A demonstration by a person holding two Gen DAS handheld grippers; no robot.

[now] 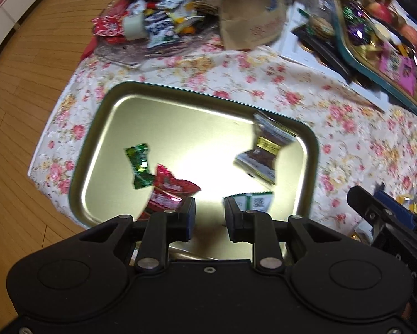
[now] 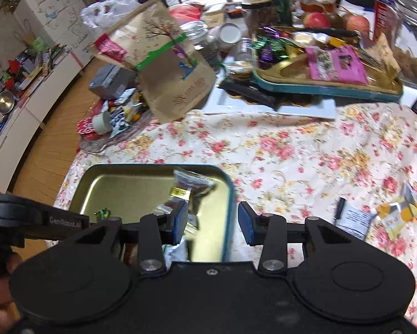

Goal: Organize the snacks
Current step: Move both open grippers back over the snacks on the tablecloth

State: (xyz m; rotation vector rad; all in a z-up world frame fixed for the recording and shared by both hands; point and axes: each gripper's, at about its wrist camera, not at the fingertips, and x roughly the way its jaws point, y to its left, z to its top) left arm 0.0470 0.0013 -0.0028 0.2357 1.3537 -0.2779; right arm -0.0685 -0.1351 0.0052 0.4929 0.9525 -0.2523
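Hovering: both hand-held grippers apart, empty | tin tray rim below | floral cloth bare right

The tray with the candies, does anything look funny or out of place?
Mostly fine: the tray holds a few wrapped snacks. But two packets and a yellow one lie loose on the tablecloth, outside any tray, and a brown paper bag sits tilted on a pile of snacks.

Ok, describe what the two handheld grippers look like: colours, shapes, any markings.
Both are matte black plastic. The left gripper has a broad body with two round raised discs, silver pivot pins on its linkage bars, and blue pads lining the fingers. The right gripper is the same build, with blue pads too. In the right wrist view, the left gripper's side carries white lettering that seems to read GenRobot.AI.
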